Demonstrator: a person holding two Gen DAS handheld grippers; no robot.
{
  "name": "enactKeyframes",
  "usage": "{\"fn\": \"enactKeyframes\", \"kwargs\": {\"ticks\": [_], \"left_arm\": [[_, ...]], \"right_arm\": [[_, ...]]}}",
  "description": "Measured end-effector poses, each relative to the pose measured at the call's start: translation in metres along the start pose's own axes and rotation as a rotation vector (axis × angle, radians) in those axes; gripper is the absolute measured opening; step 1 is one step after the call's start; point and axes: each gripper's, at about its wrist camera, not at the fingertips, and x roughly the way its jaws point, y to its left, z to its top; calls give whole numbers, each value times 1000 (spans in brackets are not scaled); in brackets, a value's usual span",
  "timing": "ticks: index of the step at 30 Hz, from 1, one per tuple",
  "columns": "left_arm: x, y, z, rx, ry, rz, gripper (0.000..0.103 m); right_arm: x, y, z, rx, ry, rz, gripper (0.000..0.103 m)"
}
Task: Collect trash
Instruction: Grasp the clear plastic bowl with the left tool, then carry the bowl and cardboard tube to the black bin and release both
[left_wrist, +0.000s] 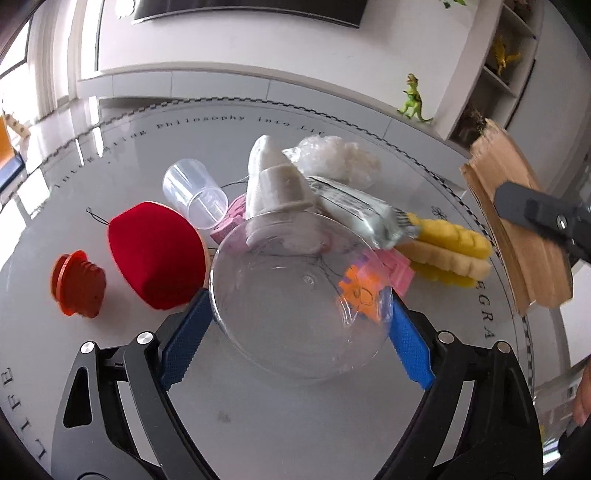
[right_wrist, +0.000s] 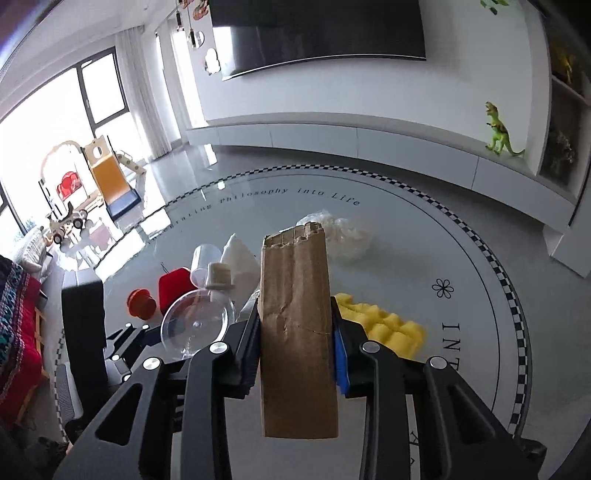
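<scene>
The right gripper (right_wrist: 295, 354) holds a strip of brown cardboard (right_wrist: 297, 332). Its fingers (right_wrist: 249, 354) pinch the strip from both sides, and the strip stands nearly upright between them, clear of the desk (right_wrist: 461, 229). In the left wrist view the same cardboard hangs at the right edge, above the desk rim.

The left gripper (left_wrist: 295, 328) has its fingers (left_wrist: 410, 343) spread wide around a clear bowl (left_wrist: 295, 295) that sits on the desk. The blue pads stand at the bowl's two sides; whether they press on the wall cannot be told.

Positions relative to the bowl:
- Red box (left_wrist: 155, 254): just left, near the left finger.
- Orange cap (left_wrist: 79, 284): further left, beyond the box.
- Clear cup (left_wrist: 194, 195): behind left, lying on its side.
- White cone-shaped piece (left_wrist: 273, 184): behind, touching the rim.
- Crumpled clear plastic (left_wrist: 336, 158): further behind, to the right.
- Silver wrapper (left_wrist: 365, 214): behind right, resting over the rim.
- Yellow foam (left_wrist: 450, 251): right, under the wrapper's end.
- Pink foam pieces (left_wrist: 400, 269): beside the bowl's right edge.
</scene>
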Motion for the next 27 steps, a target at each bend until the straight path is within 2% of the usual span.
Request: {"fn": "enactKeyframes", "kwargs": {"ticks": [7,13,22,27], "left_arm": [[-37,-14,-10,48,-32,5,87],[-59,-27,-24,59,-34,-22,87],[-81,-50,-52,91,-22,-65,87],[-96,-77,-62,147,-25,-108,87]], "right_arm": [[-28,-7,-10,26,-28,-14,34],[-61,-18,-28,73,-48,-37,34],[-110,-46,-73,157,-72,-84,34],[-135,-66,-96,208,-88,-107,34]]}}
